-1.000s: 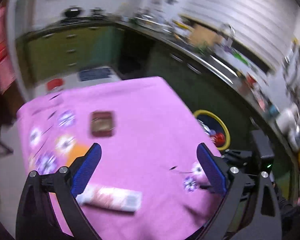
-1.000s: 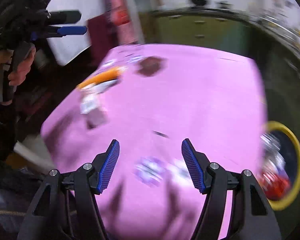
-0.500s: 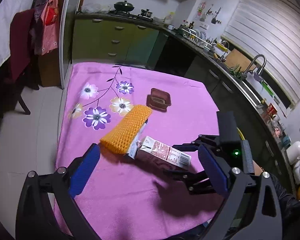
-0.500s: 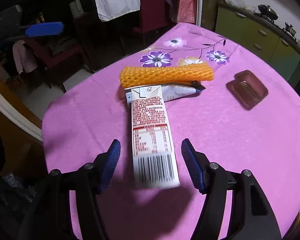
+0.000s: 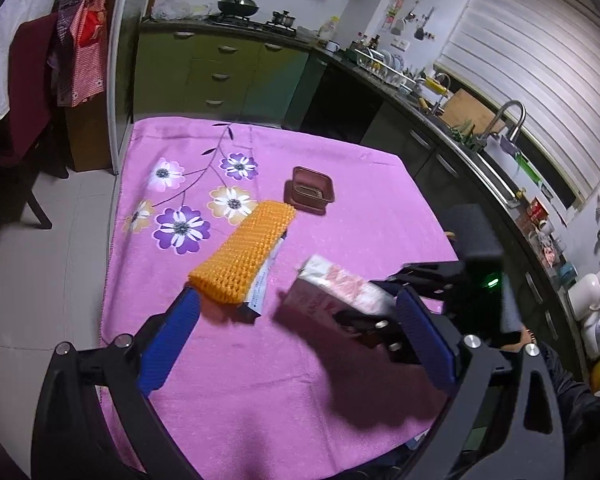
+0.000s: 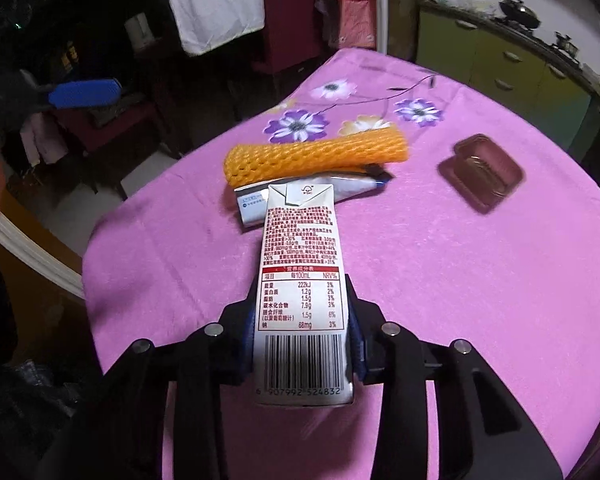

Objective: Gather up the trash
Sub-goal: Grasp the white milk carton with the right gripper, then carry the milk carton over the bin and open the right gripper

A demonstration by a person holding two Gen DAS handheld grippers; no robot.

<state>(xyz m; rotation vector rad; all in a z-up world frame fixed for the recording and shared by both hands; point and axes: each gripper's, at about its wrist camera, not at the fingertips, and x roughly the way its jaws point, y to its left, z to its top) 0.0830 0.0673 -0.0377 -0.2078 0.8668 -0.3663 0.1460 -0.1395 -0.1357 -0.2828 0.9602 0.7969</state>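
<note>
The right gripper [image 6: 302,344] clamps the milk carton [image 6: 302,280] near the desk's [image 5: 340,380] front edge. The left gripper [image 5: 296,344] hovers spread wide, holding nothing. Mid-desk lie an orange foam net [image 5: 244,252], a tube [image 6: 340,188] beneath it, and a brown tray [image 5: 310,190].

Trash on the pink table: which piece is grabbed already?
The milk carton, squeezed by the right tool. The orange foam net, flat tube and brown tray lie untouched.
</note>
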